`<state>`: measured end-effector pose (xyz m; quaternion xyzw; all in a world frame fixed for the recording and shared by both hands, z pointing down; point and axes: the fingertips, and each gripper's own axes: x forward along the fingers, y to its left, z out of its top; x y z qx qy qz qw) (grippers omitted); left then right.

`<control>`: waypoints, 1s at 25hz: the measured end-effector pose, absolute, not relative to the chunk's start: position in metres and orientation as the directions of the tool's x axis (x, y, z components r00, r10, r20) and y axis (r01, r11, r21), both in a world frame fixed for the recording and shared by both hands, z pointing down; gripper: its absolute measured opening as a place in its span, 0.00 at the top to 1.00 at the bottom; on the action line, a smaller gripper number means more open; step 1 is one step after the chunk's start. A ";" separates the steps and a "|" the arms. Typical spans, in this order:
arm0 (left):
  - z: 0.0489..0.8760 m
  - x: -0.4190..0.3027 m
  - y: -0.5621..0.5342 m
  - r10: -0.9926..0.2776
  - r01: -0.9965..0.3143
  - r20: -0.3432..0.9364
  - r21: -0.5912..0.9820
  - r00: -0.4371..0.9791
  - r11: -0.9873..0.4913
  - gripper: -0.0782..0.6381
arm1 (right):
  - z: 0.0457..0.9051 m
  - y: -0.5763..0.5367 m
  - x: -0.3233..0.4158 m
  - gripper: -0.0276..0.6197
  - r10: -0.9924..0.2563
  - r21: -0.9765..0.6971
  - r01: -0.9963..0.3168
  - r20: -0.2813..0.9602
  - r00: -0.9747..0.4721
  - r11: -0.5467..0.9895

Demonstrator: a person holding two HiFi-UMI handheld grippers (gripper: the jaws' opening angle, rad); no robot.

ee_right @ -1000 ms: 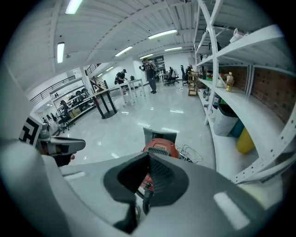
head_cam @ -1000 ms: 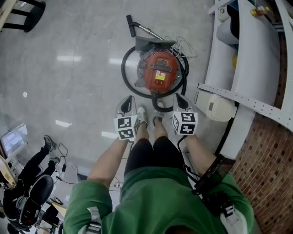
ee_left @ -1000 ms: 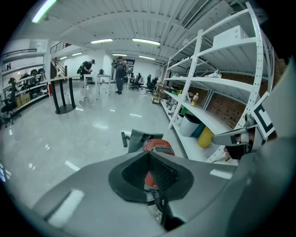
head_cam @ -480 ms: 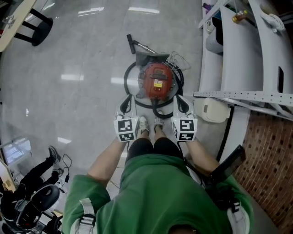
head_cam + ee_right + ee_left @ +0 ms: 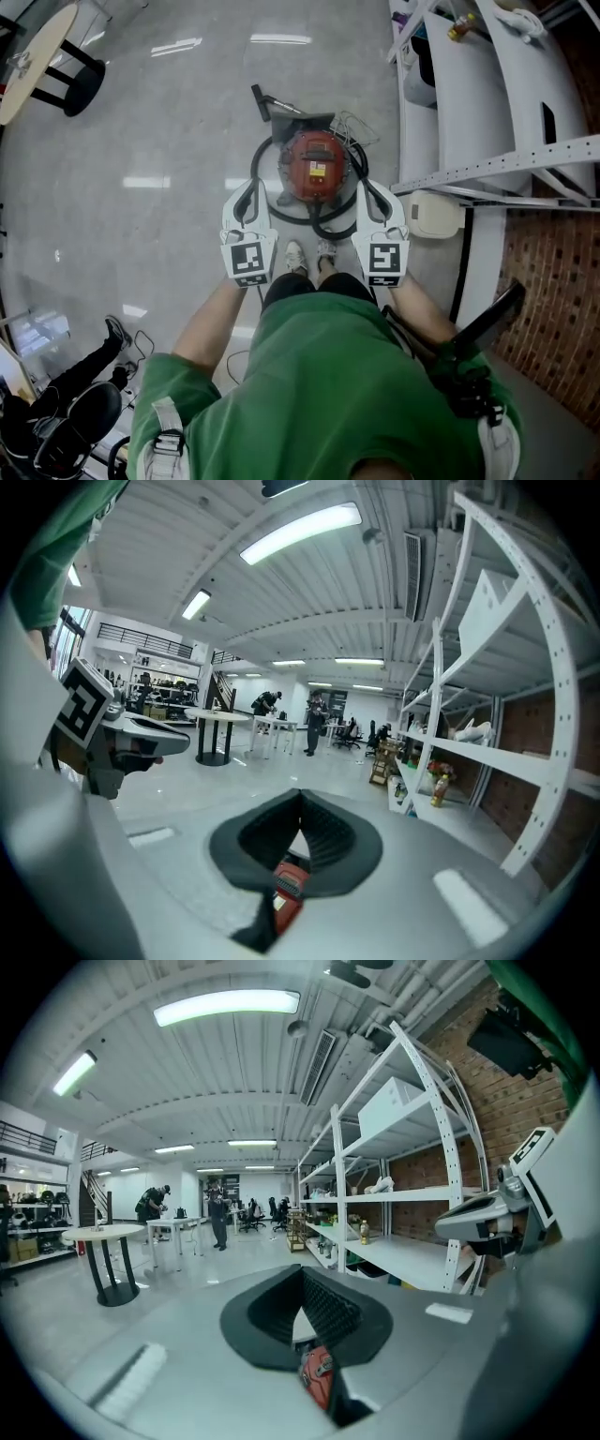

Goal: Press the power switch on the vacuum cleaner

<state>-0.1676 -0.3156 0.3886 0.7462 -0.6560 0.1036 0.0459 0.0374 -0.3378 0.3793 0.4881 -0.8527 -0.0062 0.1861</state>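
Note:
The red vacuum cleaner (image 5: 317, 167) stands on the grey floor just ahead of my shoes, with its black hose (image 5: 323, 223) looped round it and the nozzle (image 5: 260, 97) lying beyond. My left gripper (image 5: 247, 188) hangs above the floor at the vacuum's left, and my right gripper (image 5: 371, 187) at its right. Neither touches it. Both are held level, facing out into the room. In the left gripper view the jaws (image 5: 302, 1274) meet at their tips, and a bit of the red vacuum (image 5: 319, 1377) shows below them. The right gripper (image 5: 300, 799) looks the same, over the vacuum (image 5: 288, 885).
A white shelving rack (image 5: 487, 112) runs along the right, with a white box (image 5: 433, 214) at its foot and a brick wall (image 5: 553, 272) behind. A round table (image 5: 37, 37) stands at the far left. A seated person (image 5: 56, 394) and cables lie at the lower left.
The head view has risen, so the vacuum looks smaller and farther. Both grippers have moved forward and now flank the vacuum instead of hanging by my shoes.

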 end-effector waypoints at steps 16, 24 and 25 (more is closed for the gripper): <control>0.327 -0.141 -0.264 -0.988 -0.980 0.081 -0.139 0.129 -0.140 0.88 | 0.323 -0.286 0.068 0.95 -0.891 0.300 -0.840 0.194 -0.410 0.452; 0.312 -0.099 -0.199 -0.994 -0.981 0.062 -0.169 0.086 -0.096 0.88 | 0.305 -0.230 0.102 0.95 -0.881 0.297 -0.829 0.154 -0.448 0.474; 0.310 -0.093 -0.190 -0.995 -0.982 0.060 -0.167 0.084 -0.093 0.88 | 0.305 -0.222 0.107 0.95 -0.879 0.297 -0.828 0.153 -0.451 0.476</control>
